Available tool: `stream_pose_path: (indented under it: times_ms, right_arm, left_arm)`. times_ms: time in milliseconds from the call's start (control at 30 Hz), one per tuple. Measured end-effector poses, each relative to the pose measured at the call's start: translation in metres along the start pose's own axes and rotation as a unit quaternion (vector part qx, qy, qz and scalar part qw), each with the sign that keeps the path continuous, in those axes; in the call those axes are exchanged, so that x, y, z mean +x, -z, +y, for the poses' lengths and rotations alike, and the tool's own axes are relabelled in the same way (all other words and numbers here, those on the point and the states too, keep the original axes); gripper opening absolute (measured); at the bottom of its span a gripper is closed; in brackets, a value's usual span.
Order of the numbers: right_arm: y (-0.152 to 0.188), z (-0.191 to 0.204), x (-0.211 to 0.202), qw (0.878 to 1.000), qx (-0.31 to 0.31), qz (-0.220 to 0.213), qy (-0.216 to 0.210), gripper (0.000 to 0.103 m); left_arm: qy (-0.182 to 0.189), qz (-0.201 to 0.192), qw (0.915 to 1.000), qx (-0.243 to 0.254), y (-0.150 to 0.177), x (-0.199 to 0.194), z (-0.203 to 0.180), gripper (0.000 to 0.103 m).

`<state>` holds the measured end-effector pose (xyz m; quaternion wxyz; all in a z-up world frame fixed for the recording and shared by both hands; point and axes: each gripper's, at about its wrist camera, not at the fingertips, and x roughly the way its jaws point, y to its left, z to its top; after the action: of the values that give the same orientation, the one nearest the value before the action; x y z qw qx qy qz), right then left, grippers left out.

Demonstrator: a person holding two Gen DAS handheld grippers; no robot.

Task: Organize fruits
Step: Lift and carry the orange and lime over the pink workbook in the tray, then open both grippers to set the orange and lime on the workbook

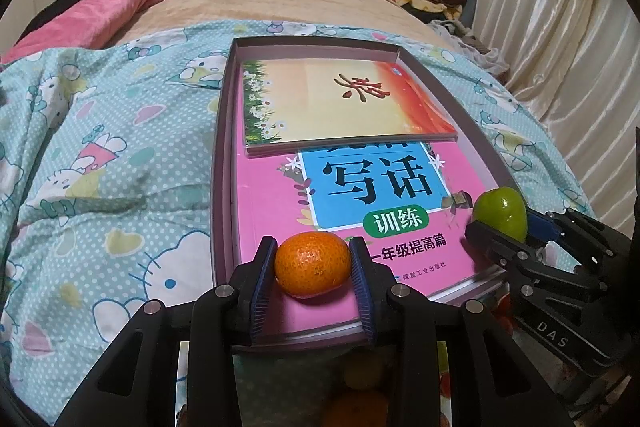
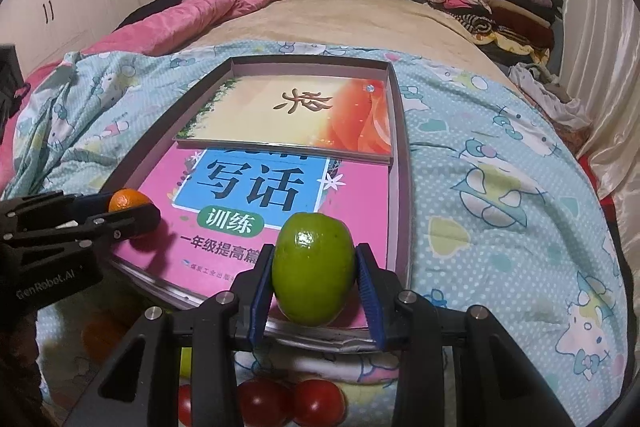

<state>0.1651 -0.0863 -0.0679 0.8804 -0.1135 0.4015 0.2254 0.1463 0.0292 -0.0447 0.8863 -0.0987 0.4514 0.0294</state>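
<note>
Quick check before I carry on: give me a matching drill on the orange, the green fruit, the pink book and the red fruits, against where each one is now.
Things:
1. orange
2. green fruit
3. pink book
4. red fruits

Places:
A. lying in the box
B. between the right gripper jaws
C. low, nearest the right camera
D. between the left gripper jaws

Pairs: 1-D, 2-B, 3-A, 4-C

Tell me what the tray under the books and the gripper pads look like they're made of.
The tray looks like thin cardboard, matte: straight folded walls, pale inside, darker outside, like a box lid. The pads on the left gripper look like blue ribbed rubber or soft plastic, pressed against the orange; the right gripper has the same pads around the green fruit.
</note>
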Motion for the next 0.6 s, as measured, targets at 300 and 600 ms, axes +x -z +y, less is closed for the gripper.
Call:
stream_pose_path:
  times_ms: [300,600]
  right_arm:
    - [0.0008,0.0011,0.0007,1.0,-0.001,-0.003,0.0,0.04]
    - [-0.0003,-0.0018,-0.0023,1.0,0.012,-0.009,-0.006,0.042]
  left_arm:
    - [-0.001,0.0,1.0,0.001,0.0005,0.0003,-0.001,0.038]
    - [0.004,0.003,0.9999,-0.01,-0.0003,-0.001,0.002,0.039]
